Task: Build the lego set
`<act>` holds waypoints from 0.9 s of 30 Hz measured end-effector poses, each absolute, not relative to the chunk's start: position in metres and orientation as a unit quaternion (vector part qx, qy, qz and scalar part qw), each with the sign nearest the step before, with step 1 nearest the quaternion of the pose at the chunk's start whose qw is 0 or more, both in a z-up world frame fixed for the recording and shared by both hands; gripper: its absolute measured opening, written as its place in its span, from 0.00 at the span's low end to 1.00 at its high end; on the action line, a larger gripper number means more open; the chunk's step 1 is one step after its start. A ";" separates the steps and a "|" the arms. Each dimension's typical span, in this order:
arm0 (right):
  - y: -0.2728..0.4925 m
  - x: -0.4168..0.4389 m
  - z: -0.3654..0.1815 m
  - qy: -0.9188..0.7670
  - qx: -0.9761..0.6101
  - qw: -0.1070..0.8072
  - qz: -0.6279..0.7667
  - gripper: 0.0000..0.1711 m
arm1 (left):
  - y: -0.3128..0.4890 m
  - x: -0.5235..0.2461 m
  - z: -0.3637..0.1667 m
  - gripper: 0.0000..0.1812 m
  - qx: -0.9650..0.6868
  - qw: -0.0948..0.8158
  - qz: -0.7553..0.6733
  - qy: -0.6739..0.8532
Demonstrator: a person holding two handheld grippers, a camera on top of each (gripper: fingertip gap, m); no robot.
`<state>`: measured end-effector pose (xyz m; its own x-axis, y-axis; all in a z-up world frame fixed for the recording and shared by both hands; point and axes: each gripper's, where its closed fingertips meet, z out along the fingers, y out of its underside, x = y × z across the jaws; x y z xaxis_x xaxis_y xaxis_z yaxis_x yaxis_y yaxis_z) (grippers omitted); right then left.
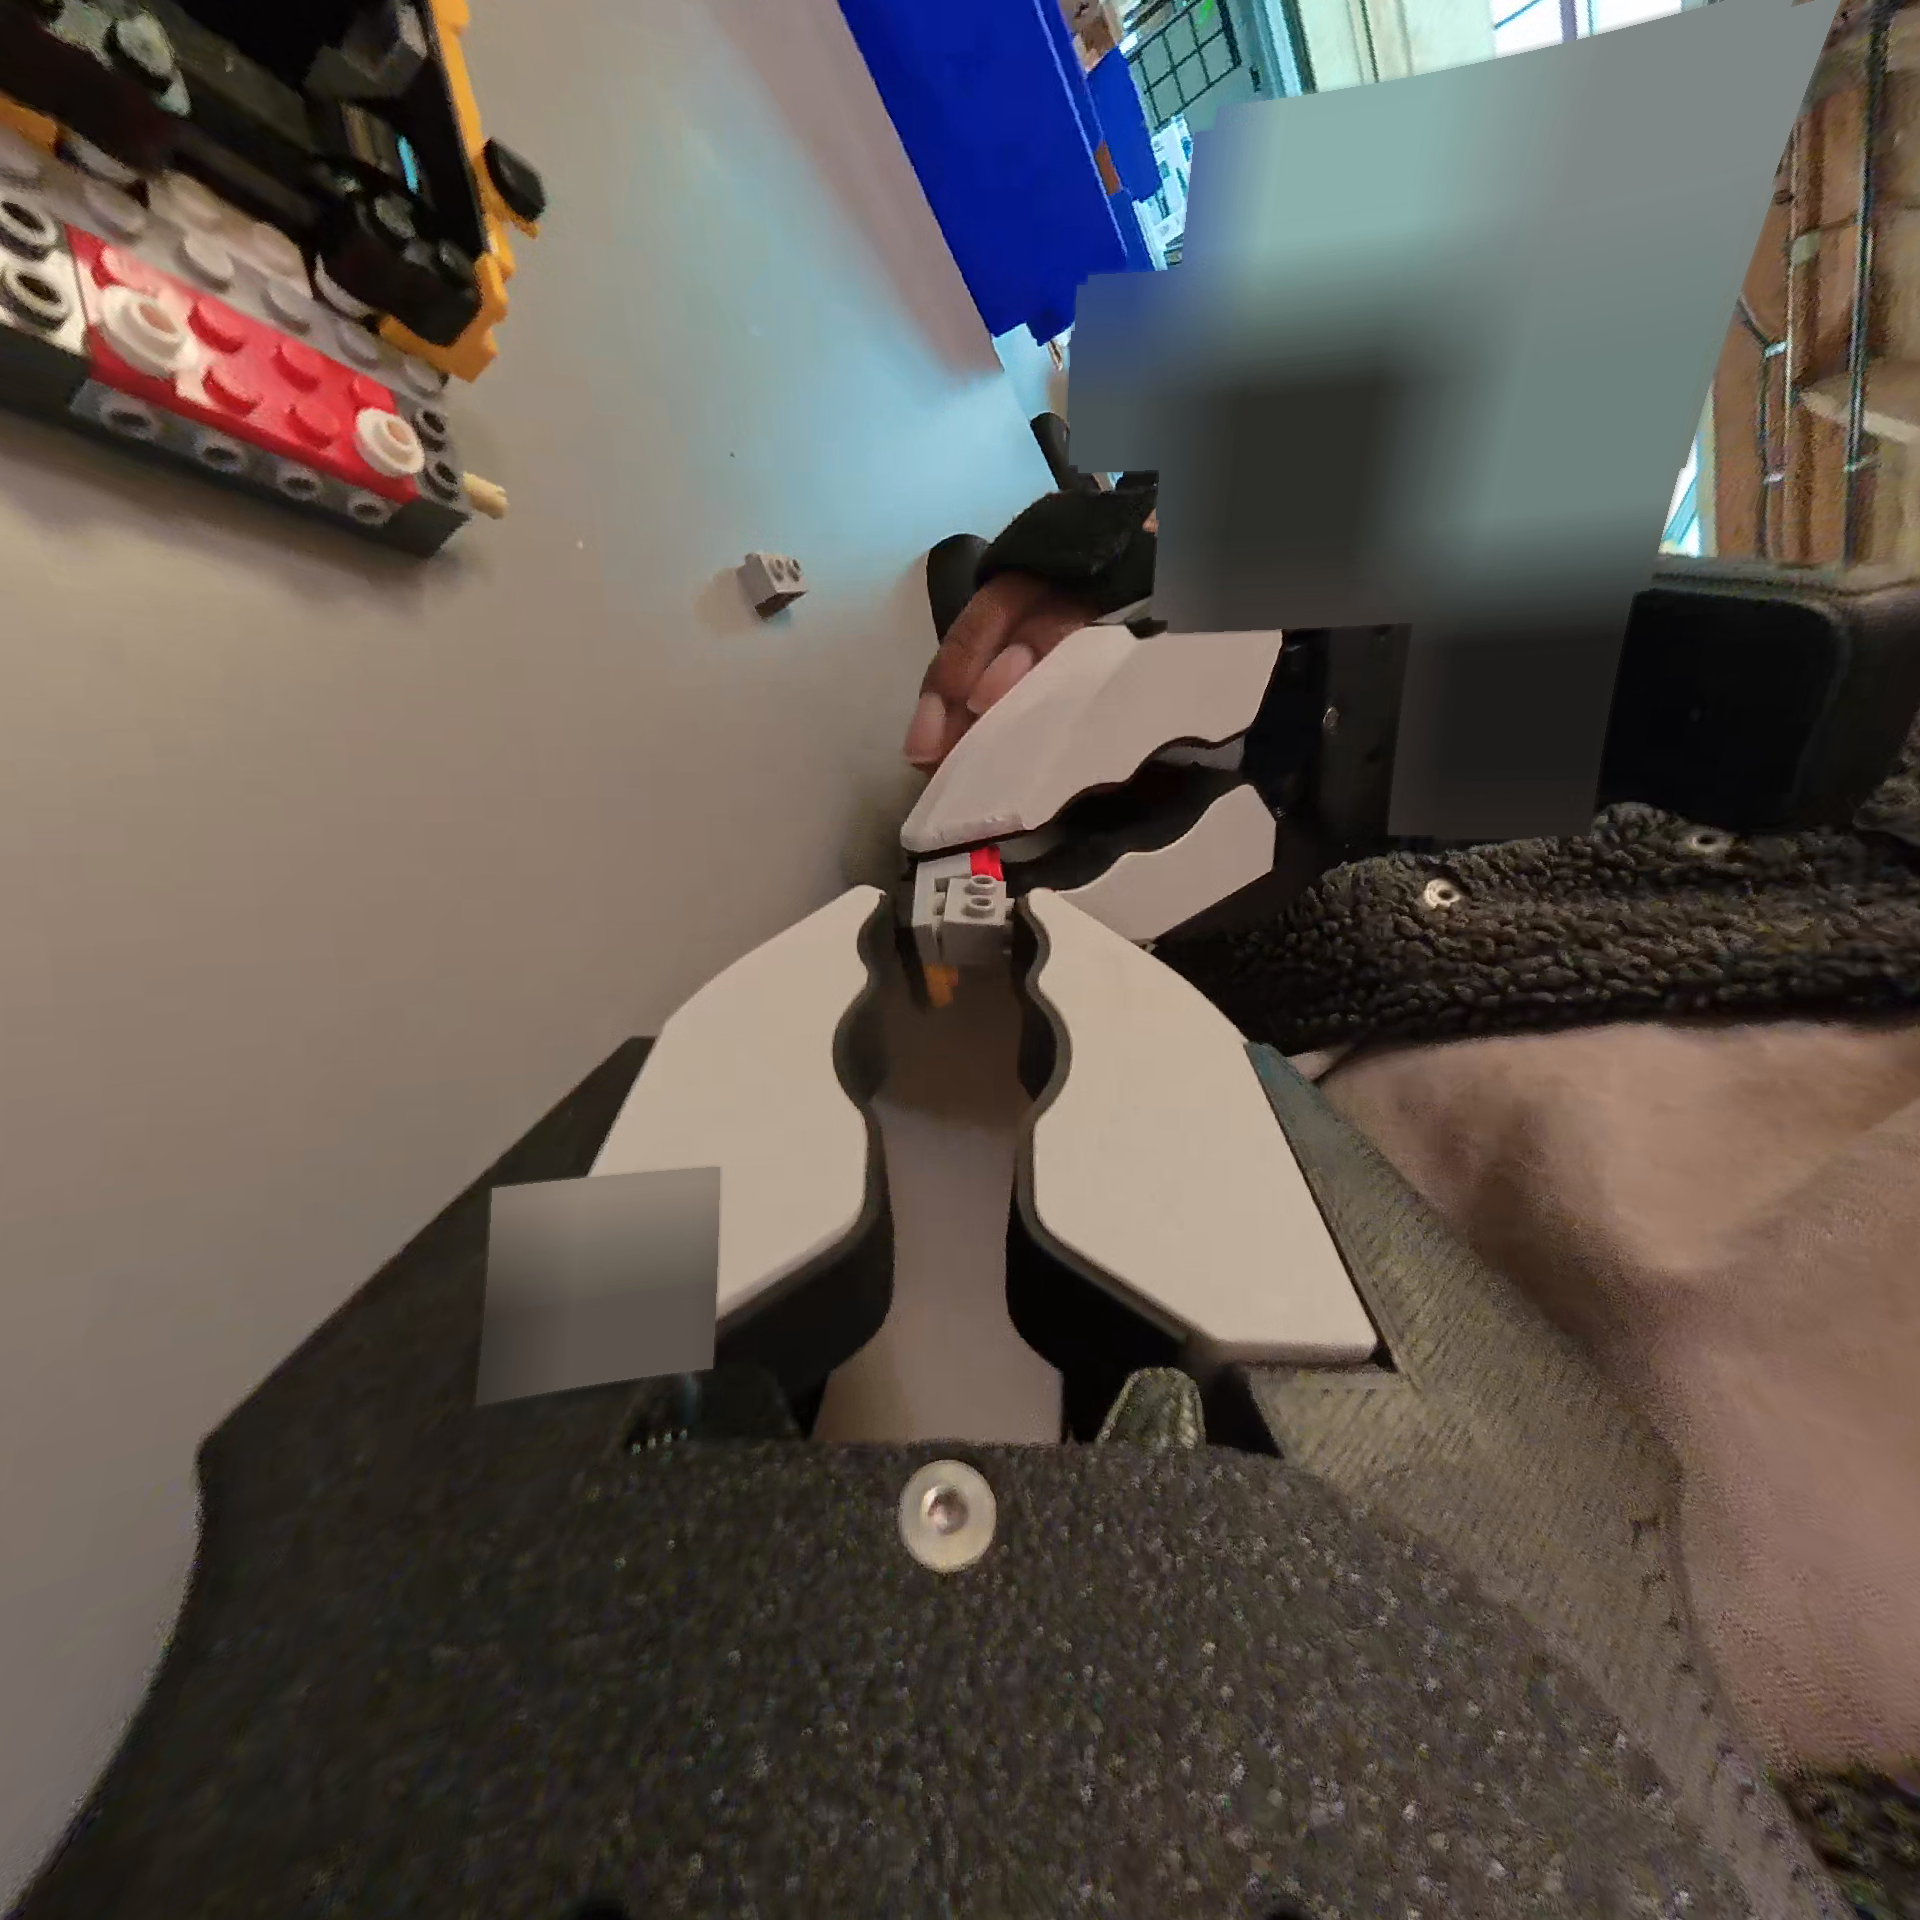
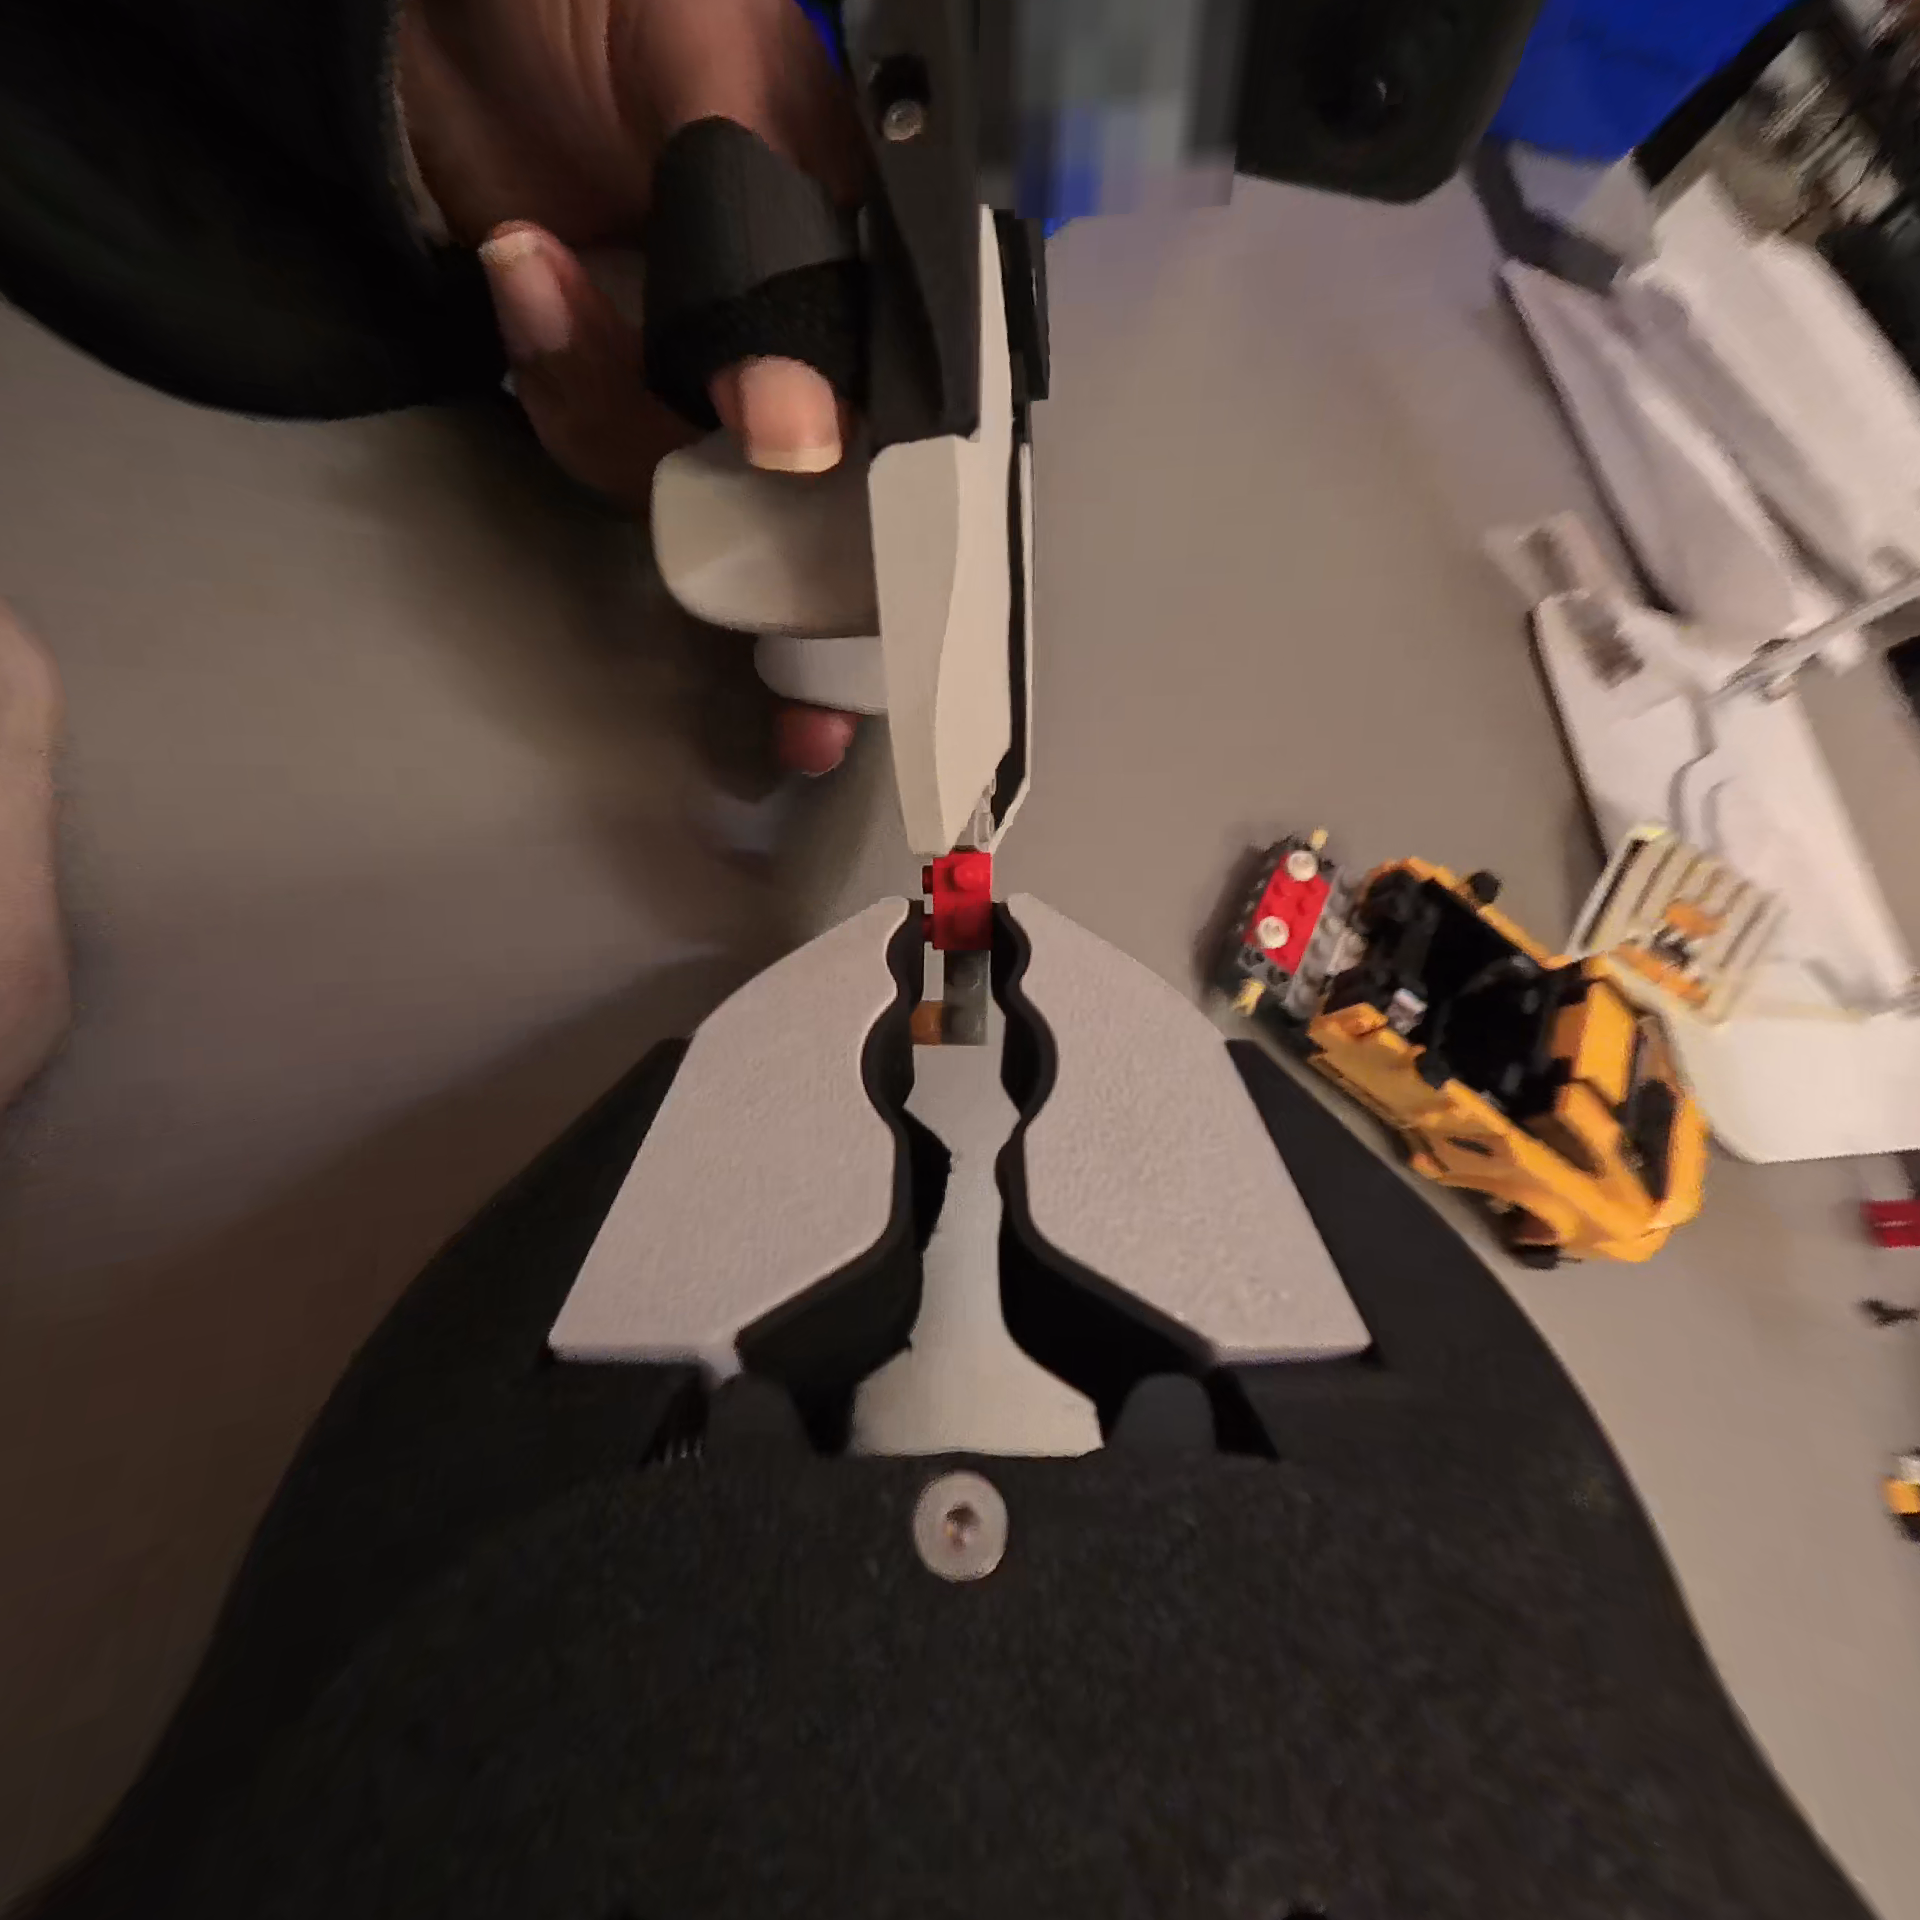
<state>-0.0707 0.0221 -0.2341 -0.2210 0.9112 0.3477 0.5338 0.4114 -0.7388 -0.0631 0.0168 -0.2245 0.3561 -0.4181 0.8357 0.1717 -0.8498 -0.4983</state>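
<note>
left tool (image 1: 951,914): nearly closed, tips pinching the grey end of a small sub-assembly (image 1: 961,920) of grey, red and orange pieces.
right tool (image 2: 956,914): also nearly closed, tips clamped on the red brick (image 2: 958,902) of that same sub-assembly; grey and orange parts hang back into the gap between its fingers.
grip geometry: the two tools meet tip to tip at roughly right angles, each on a different end of the piece. Looks like one braces while the other presses, so studs can seat without the piece spinning.
height: held above the desk (image 1: 312,831), not resting on it, as far as I can tell; contact point is partly hidden by the tips.
hands: a person's fingers wrap each tool's handle; a black finger sleeve (image 2: 743,260) sits on the hand driving the left tool.
loose part: one small grey brick (image 1: 771,582) lies alone on the desk, well apart from the tools. Probably next in line.
main model: yellow-and-black lego car (image 2: 1475,1049) with a red studded plate at one end, parked on the desk off to the side, clear of the working zone.
containers: blue bins (image 1: 997,156) at the far desk edge, contents not visible. White paper or packaging (image 2: 1714,644) beyond the car is too blurred to call.
</note>
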 end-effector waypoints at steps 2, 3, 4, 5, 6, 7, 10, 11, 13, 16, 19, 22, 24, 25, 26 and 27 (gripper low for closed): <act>0.022 -0.072 -0.230 -0.749 -0.456 0.427 0.221 0.07 | 0.016 -0.064 -0.221 0.11 -0.778 0.286 -0.552 0.095; 0.023 -0.073 -0.228 -0.752 -0.437 0.448 0.207 0.07 | 0.016 -0.065 -0.219 0.11 -0.777 0.298 -0.545 0.104; 0.023 -0.073 -0.226 -0.755 -0.418 0.468 0.191 0.07 | 0.016 -0.065 -0.218 0.11 -0.776 0.311 -0.537 0.114; 0.023 -0.074 -0.223 -0.756 -0.398 0.489 0.174 0.07 | 0.016 -0.065 -0.215 0.12 -0.774 0.322 -0.531 0.121; 0.023 -0.074 -0.220 -0.756 -0.380 0.509 0.159 0.07 | 0.016 -0.066 -0.213 0.11 -0.772 0.333 -0.527 0.127; 0.023 -0.075 -0.218 -0.755 -0.364 0.525 0.145 0.07 | 0.015 -0.066 -0.211 0.11 -0.769 0.342 -0.523 0.131; 0.024 -0.076 -0.213 -0.755 -0.317 0.568 0.088 0.07 | 0.015 -0.068 -0.207 0.11 -0.768 0.374 -0.499 0.145; 0.024 -0.077 -0.210 -0.752 -0.309 0.578 0.077 0.07 | 0.015 -0.068 -0.205 0.11 -0.767 0.386 -0.491 0.150; 0.024 -0.077 -0.206 -0.746 -0.298 0.592 0.066 0.07 | 0.015 -0.069 -0.201 0.11 -0.763 0.406 -0.477 0.159; 0.023 -0.078 -0.200 -0.738 -0.277 0.614 0.043 0.07 | 0.014 -0.070 -0.196 0.11 -0.759 0.436 -0.449 0.181; 0.022 -0.078 -0.194 -0.728 -0.282 0.623 0.054 0.07 | 0.012 -0.071 -0.191 0.11 -0.751 0.467 -0.411 0.221; 0.017 -0.078 -0.186 -0.720 -0.316 0.606 0.121 0.09 | 0.010 -0.072 -0.186 0.11 -0.739 0.492 -0.380 0.259; 0.012 -0.075 -0.181 -0.723 -0.341 0.569 0.192 0.14 | 0.006 -0.072 -0.185 0.11 -0.731 0.499 -0.367 0.288; 0.011 -0.074 -0.179 -0.724 -0.360 0.542 0.230 0.17 | 0.003 -0.071 -0.185 0.11 -0.726 0.503 -0.360 0.302; 0.008 -0.072 -0.178 -0.728 -0.375 0.506 0.271 0.17 | 0.002 -0.071 -0.185 0.11 -0.721 0.508 -0.350 0.316; 0.006 -0.071 -0.177 -0.732 -0.387 0.471 0.304 0.18 | 0.000 -0.070 -0.185 0.11 -0.717 0.512 -0.340 0.330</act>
